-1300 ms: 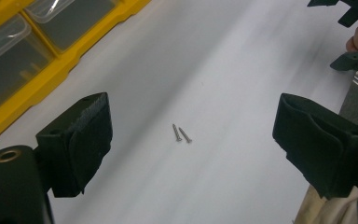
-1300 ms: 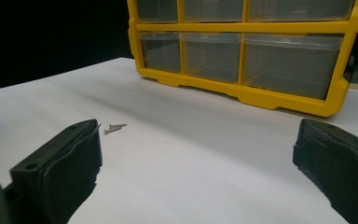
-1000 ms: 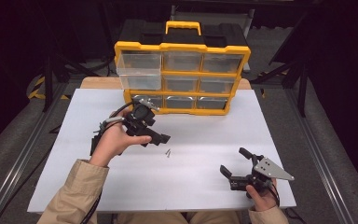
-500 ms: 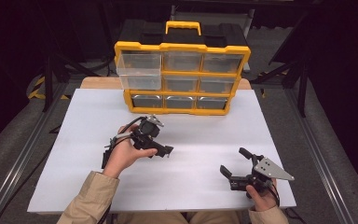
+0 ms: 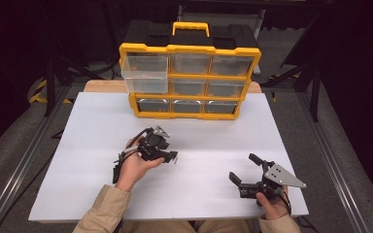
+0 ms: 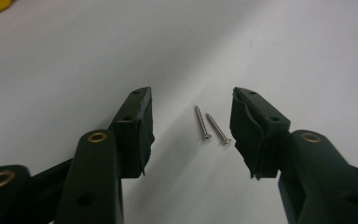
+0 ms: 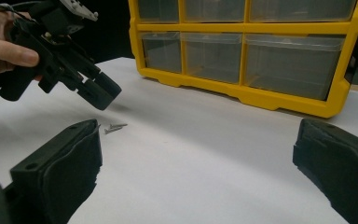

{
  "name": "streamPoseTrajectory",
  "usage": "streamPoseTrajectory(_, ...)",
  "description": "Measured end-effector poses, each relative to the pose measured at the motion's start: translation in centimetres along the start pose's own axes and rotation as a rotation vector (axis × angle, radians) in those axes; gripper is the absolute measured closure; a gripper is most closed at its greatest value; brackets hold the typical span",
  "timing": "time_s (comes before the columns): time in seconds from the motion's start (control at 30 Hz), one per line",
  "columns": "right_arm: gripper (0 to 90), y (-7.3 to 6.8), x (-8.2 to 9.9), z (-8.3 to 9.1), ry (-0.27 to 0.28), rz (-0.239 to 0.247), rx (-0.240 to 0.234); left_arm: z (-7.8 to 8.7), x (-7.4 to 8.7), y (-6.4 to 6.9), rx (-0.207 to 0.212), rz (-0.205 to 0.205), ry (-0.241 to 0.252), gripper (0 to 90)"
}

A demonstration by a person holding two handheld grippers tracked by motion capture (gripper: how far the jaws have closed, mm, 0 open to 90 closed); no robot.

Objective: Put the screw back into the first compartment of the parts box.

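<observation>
Your left tongs [image 6: 193, 133] half open, jaws just closing around two screws [image 6: 209, 125] on bench [image 5: 77, 145], not gripped yet. Right tongs [image 5: 245, 172] wide open, empty. Pickup, stowing in organizer [image 5: 189, 80] left.

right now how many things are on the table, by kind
screws: 2, lying side by side on the white table
yellow drawer organizer: 1, top left drawer pulled out
handheld grippers: 2, left gripper and right gripper
total: 5
</observation>
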State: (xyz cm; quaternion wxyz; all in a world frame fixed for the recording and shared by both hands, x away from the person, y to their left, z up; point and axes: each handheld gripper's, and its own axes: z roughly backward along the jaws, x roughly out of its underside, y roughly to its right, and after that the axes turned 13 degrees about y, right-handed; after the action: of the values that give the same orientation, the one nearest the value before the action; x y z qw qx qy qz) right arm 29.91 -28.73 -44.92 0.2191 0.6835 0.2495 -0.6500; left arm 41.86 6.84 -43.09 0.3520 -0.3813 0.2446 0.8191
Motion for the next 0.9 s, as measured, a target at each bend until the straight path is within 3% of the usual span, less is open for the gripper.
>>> streamPoseTrajectory(0.33, 1.5, 0.0, 0.0, 0.0, -0.003, -0.002, -0.003, -0.9, 0.5, 0.1, -0.007, 0.004, -0.034, 68.2)
streamPoseTrajectory(0.47, 1.5, 0.0, 0.0, 0.0, -0.003, 0.003, -0.006, -1.1, 0.8, 0.3, -0.006, 0.021, -0.043, 71.4)
streamPoseTrajectory(0.67, 1.5, 0.0, 0.0, 0.0, -0.003, 0.003, -0.004, -1.6, 0.8, 0.6, 0.007, 0.015, -0.051, 76.1)
streamPoseTrajectory(0.9, 1.5, -0.2, 0.0, -0.1, -0.004, 0.005, -0.01, -1.8, 0.8, 0.6, -0.029, 0.007, -0.068, 86.8)
